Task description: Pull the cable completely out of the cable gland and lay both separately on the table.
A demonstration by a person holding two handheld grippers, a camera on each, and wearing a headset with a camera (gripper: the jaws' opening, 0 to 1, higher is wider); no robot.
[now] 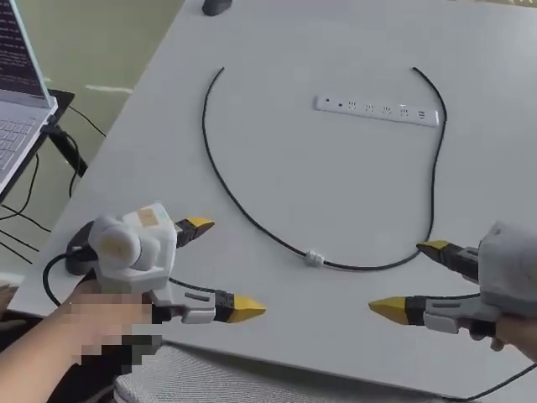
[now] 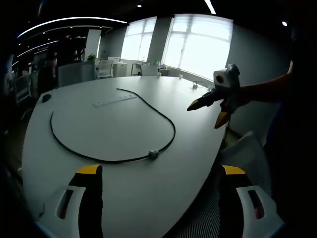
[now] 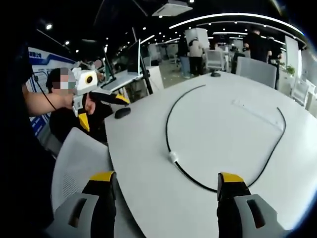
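**Cable still threaded through gland, both grippers empty**

- Hard to see: the gland (image 1: 315, 258) is a small white lump, too small for any detail. From the head view the right gripper (image 1: 403, 277) is cut off by the frame edge, as are the laptop (image 1: 17, 92) on the left and the mouse (image 1: 216, 7) at the top.
- A second black cord (image 1: 503, 384) by the right gripper runs out of frame.
- The cable (image 1: 203, 126) lies flat on the white table (image 1: 277, 50) in a wide U. The open side faces away from the person and both ends point at the far edge.
- The gland sits at the bottom of the U, long axis along the cable, roughly left to right.
- The power strip (image 1: 377, 110) lies between the U's arms, close to the right one.
- The left gripper (image 1: 231, 266) and the right gripper are near the table's near edge, either side of the gland and clear of it. Both have jaws spread wide, gripping nothing.
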